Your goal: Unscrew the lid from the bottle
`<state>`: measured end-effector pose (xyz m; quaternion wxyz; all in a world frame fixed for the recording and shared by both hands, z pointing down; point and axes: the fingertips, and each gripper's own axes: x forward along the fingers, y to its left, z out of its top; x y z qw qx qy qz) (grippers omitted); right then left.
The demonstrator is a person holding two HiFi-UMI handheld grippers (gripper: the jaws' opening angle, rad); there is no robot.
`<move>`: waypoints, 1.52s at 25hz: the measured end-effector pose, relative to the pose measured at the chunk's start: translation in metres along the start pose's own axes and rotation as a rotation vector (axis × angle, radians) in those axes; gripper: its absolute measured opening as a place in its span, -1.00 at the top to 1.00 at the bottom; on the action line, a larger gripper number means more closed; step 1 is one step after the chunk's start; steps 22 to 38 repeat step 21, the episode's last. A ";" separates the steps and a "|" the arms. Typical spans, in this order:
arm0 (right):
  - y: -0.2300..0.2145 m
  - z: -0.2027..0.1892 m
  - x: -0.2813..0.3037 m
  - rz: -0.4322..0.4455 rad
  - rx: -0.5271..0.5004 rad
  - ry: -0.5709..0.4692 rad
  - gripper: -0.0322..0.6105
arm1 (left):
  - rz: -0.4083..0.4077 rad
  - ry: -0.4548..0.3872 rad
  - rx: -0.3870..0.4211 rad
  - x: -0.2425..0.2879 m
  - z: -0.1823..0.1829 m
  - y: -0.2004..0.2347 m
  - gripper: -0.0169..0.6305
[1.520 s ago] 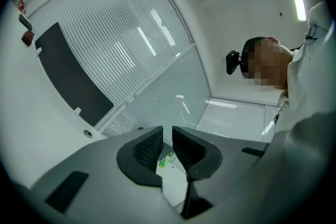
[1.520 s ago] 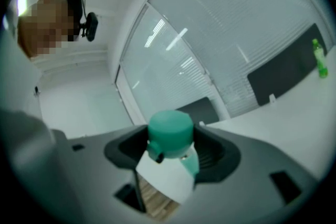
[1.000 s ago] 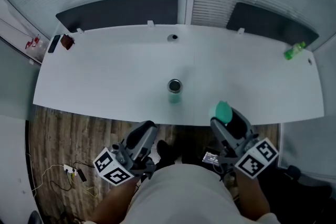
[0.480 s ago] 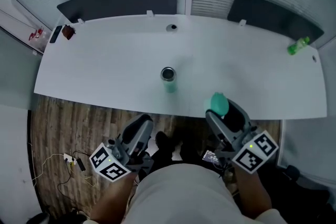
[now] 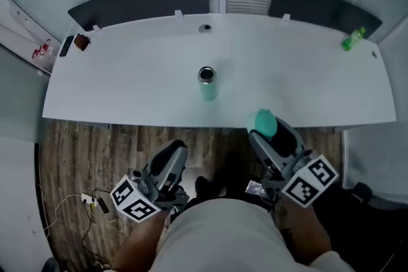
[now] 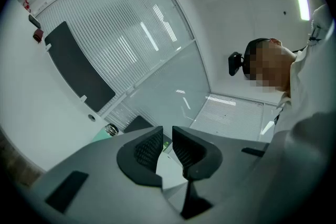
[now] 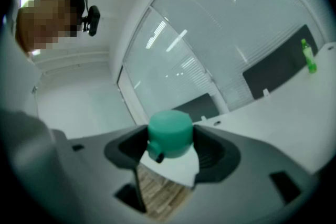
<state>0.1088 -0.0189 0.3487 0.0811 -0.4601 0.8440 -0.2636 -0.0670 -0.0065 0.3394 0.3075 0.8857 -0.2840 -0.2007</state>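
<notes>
Head view: a white bench (image 5: 127,89) spans the frame. The bottle (image 5: 207,83) stands upright near its middle, mouth uncovered, at 12 o'clock from the person. At 5 o'clock from the bottle, off the bench's near edge, the right gripper (image 5: 268,132) carries the green lid (image 5: 266,122). The left gripper (image 5: 174,153) hangs at the bottle's 7 o'clock, over the wooden floor (image 5: 83,150). A small green drink bottle (image 5: 352,39) stands at the bench's far corner, toward 2 o'clock.

Left gripper view: the jaws of the left gripper (image 6: 167,139) stand close, with a slim gap and nothing between them. The bottle's bare threaded neck (image 6: 111,129) shows at their 9 o'clock, well apart.

Right gripper view: the jaws of the right gripper (image 7: 170,148) are clamped on the lid (image 7: 169,132), one pad on each side. The green drink bottle (image 7: 307,57) stands at 2 o'clock on the bench.
</notes>
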 end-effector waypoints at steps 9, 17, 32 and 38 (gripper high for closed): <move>0.051 -0.037 -0.028 -0.083 -0.007 -0.045 0.01 | -0.039 0.047 -0.037 -0.075 -0.006 -0.008 0.74; 0.059 -0.025 -0.046 -0.101 -0.043 -0.049 0.01 | -0.075 0.046 -0.023 -0.076 0.000 -0.029 0.74; 0.058 -0.003 -0.032 -0.061 -0.086 -0.059 0.01 | -0.076 0.009 0.014 -0.062 0.013 -0.029 0.74; 0.058 -0.003 -0.032 -0.061 -0.086 -0.059 0.01 | -0.076 0.009 0.014 -0.062 0.013 -0.029 0.74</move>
